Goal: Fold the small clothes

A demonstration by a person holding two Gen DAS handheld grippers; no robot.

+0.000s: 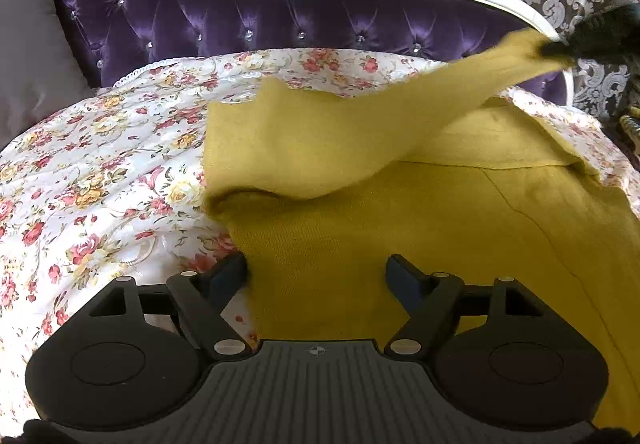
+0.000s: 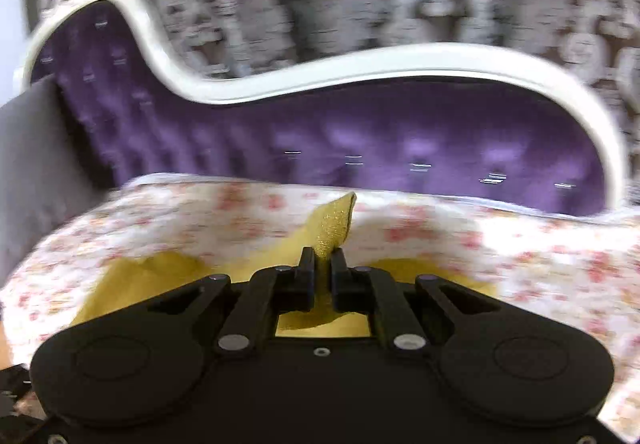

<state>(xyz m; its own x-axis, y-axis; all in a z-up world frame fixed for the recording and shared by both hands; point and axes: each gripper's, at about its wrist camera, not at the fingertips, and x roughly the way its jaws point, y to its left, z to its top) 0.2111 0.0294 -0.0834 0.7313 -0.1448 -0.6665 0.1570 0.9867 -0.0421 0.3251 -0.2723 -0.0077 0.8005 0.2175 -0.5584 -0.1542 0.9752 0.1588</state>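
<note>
On the floral bedspread point(image 1: 100, 164): yellow knit garment point(image 1: 400, 244) | right gripper point(image 2: 322, 264) clamped on its corner, lifted | left gripper point(image 1: 316, 276) apart above its edge.

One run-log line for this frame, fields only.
left gripper: open over yellow garment | right gripper: shut on garment's lifted part | surface: floral cover

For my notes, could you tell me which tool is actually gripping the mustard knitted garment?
The right tool, shut on the mustard knitted garment; the left tool is open.
</note>
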